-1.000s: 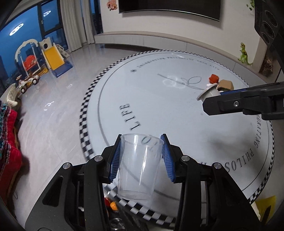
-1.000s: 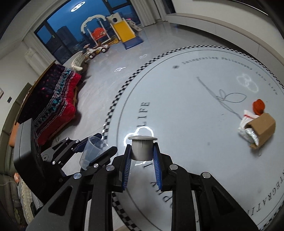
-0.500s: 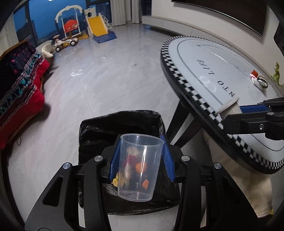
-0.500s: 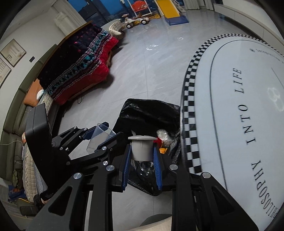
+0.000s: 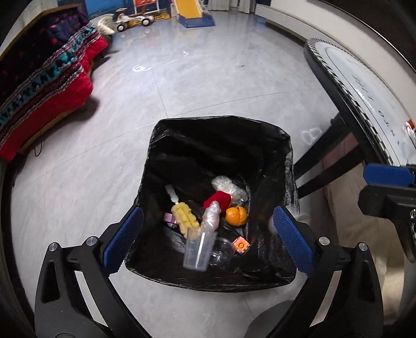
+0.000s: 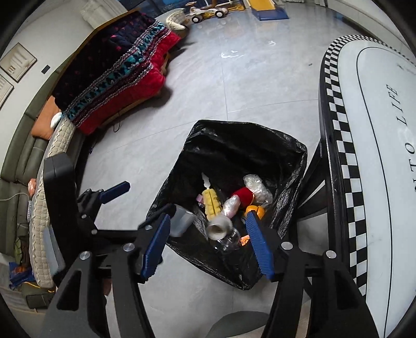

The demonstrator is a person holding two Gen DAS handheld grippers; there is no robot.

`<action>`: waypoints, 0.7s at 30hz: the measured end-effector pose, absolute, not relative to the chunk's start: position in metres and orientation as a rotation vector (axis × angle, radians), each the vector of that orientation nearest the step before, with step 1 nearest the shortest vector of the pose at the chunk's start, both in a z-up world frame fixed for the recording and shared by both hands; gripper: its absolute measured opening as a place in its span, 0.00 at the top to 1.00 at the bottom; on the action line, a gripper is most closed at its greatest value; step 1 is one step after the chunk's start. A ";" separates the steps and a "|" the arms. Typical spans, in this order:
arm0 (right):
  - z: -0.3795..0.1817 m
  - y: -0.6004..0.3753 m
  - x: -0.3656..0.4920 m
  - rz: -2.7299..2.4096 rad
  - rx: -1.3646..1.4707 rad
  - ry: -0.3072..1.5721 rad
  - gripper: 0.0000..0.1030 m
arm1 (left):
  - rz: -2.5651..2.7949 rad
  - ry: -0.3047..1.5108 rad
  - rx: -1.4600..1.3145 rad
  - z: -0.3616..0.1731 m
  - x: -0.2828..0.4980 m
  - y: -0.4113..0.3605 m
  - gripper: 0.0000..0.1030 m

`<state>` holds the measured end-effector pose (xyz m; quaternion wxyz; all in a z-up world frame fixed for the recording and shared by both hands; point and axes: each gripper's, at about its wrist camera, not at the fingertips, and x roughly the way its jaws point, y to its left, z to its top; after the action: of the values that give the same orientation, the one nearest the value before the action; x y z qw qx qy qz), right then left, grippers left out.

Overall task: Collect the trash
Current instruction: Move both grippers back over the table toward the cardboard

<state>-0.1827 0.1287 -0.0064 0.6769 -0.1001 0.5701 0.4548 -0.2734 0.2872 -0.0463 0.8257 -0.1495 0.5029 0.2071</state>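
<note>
A bin lined with a black bag (image 5: 223,135) (image 6: 234,140) stands on the floor beside the table. My left gripper (image 5: 208,241) is open above it, and the clear plastic cup (image 5: 199,249) is loose below the jaws, inside the bin. It also shows in the right wrist view (image 6: 182,219). My right gripper (image 6: 208,244) is open above the bin too, and the grey capped cup (image 6: 219,227) is loose below it, tipped on its side. Inside lie an orange (image 5: 236,215), a yellow piece (image 5: 184,217), a red item (image 5: 218,198) and crumpled plastic (image 5: 228,187).
The round table with a checkered rim (image 6: 343,166) (image 5: 364,109) stands right of the bin, on dark legs (image 5: 325,166). A sofa with a red and dark blanket (image 6: 117,72) is at the left. Toys (image 5: 192,13) stand at the far end of the grey floor.
Both grippers swung from the table to over the bin, then opened. The clear cup and the grey capped cup left the jaws and dropped into the bin.
</note>
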 end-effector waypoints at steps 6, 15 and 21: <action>-0.001 0.119 -0.183 1.033 -0.204 1.262 0.40 | 0.457 1.061 -0.351 -0.046 -0.281 0.298 0.06; 0.010 0.091 -0.166 1.013 -0.157 1.238 0.40 | 0.408 1.054 -0.298 -0.028 -0.266 0.271 0.06; 0.020 0.056 -0.146 0.967 -0.130 1.218 0.39 | 0.318 1.021 -0.247 -0.004 -0.247 0.237 0.06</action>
<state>-0.1458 0.0559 0.0197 0.7108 -0.0584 0.5490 0.4359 -0.2473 0.2367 -0.0038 0.8531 -0.1175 0.4854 0.1512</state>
